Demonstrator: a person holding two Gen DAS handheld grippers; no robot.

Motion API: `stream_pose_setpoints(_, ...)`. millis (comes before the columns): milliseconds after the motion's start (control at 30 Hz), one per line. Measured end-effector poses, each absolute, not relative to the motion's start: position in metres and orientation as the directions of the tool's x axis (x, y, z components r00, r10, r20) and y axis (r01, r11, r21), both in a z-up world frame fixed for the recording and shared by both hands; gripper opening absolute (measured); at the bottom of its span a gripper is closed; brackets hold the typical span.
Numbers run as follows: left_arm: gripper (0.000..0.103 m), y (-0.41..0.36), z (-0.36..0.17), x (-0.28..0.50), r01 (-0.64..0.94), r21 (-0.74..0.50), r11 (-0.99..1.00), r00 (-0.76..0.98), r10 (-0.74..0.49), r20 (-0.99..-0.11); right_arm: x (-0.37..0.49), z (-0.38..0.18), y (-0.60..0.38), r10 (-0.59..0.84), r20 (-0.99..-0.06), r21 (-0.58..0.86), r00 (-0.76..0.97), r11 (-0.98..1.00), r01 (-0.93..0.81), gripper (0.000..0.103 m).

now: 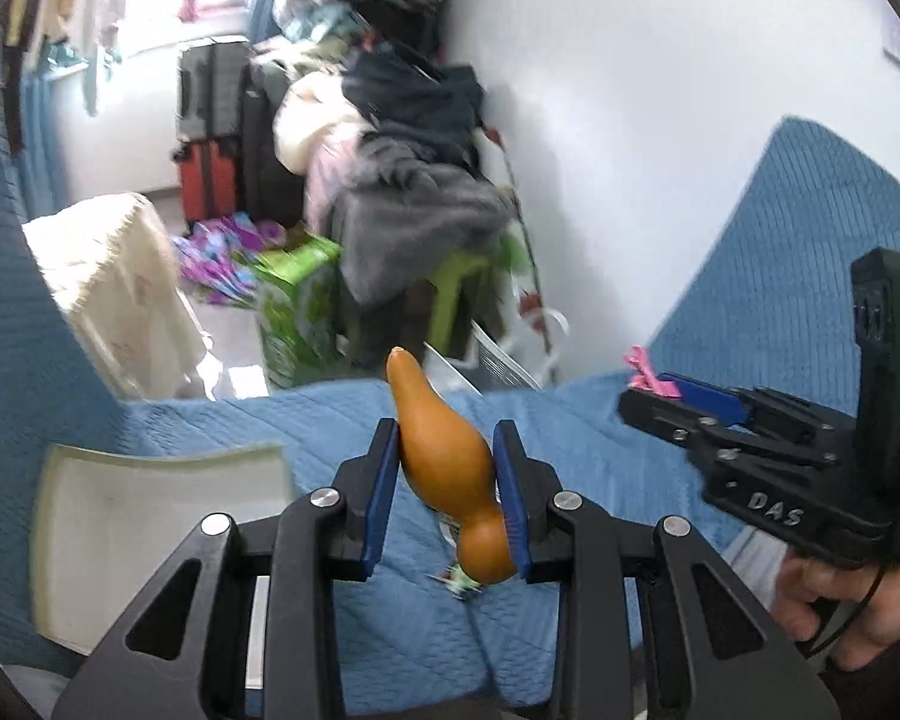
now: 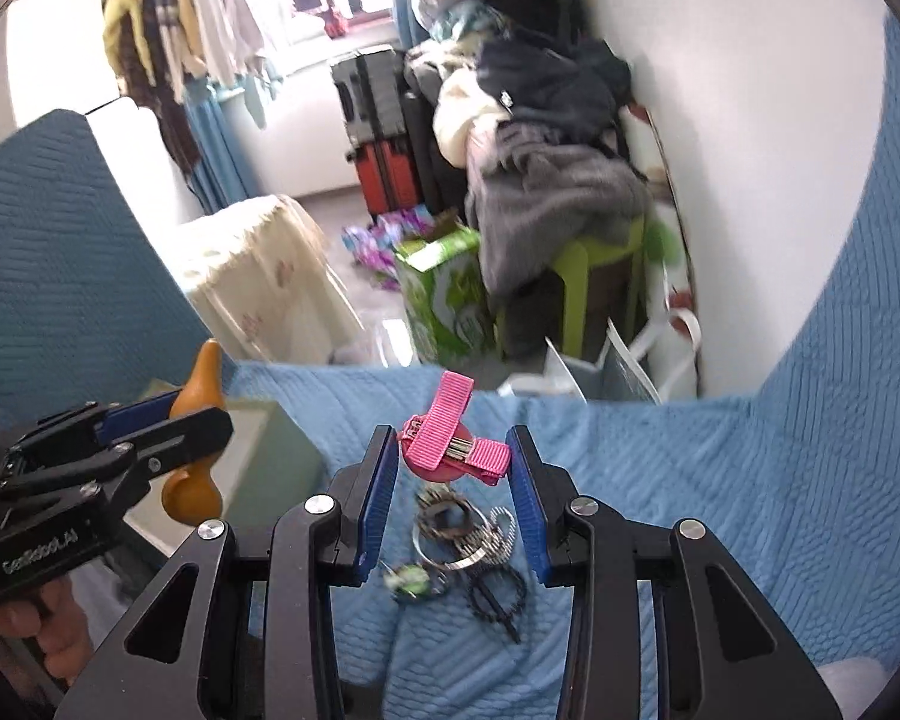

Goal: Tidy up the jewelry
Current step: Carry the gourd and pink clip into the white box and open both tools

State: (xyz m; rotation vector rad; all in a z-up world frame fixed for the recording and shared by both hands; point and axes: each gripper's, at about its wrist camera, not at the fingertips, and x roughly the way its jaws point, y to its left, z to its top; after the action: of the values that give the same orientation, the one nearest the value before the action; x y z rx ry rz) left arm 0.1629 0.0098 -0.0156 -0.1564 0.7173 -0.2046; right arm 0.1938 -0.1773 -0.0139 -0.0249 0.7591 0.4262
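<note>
My left gripper [image 1: 447, 483] is shut on an orange gourd-shaped holder [image 1: 444, 456], held above the blue bedspread; it also shows in the right wrist view [image 2: 195, 450]. My right gripper [image 2: 453, 501] is shut on a pink ribbon hair clip [image 2: 453, 438] with a red round piece behind it; the clip shows at its tip in the left wrist view [image 1: 648, 375]. Below it on the bedspread lie a metal ring and comb clip [image 2: 468, 534], a black toothed hair ring [image 2: 495, 594] and a green beaded piece [image 2: 411, 579].
A white open box [image 1: 150, 516] lies on the bedspread [image 1: 570, 480] to the left. Beyond the bed edge stand a green carton [image 2: 444, 294], a green stool piled with clothes [image 2: 570, 204], suitcases [image 2: 384, 132] and a cloth-covered stand [image 2: 258, 276].
</note>
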Motion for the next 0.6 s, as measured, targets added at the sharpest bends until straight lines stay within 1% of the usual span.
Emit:
stream_pose_setpoints(67,0.033,0.023,-0.008,0.160,0.114,-0.204,0.972,0.752,-0.219,-0.622,0.193,-0.003,-0.166,0.386,-0.657,0.135,0.648,0.905,-0.403,0.035)
stream_pose_setpoints(200,0.033,0.050,0.002,0.150,0.050,-0.142,0.989,0.787,-0.126,-0.604,0.195,0.007,-0.143,0.419,-0.635,0.138,0.648,0.888,-0.439,0.035)
stream_pose_setpoints(300,0.033,0.074,0.002,0.146,0.011,-0.140,0.990,0.797,-0.094,-0.597,0.199,0.005,-0.117,0.445,-0.637,0.137,0.629,0.869,-0.476,0.035)
stream_pose_setpoints(400,0.033,0.091,-0.003,0.146,-0.022,-0.121,0.992,0.793,-0.056,-0.606,0.200,-0.002,-0.094,0.470,-0.643,0.141,0.605,0.849,-0.509,0.035)
stream_pose_setpoints(600,0.033,0.127,-0.021,0.149,-0.067,-0.114,0.991,0.758,-0.024,-0.651,0.204,-0.029,-0.044,0.506,-0.676,0.171,0.535,0.814,-0.555,0.035)
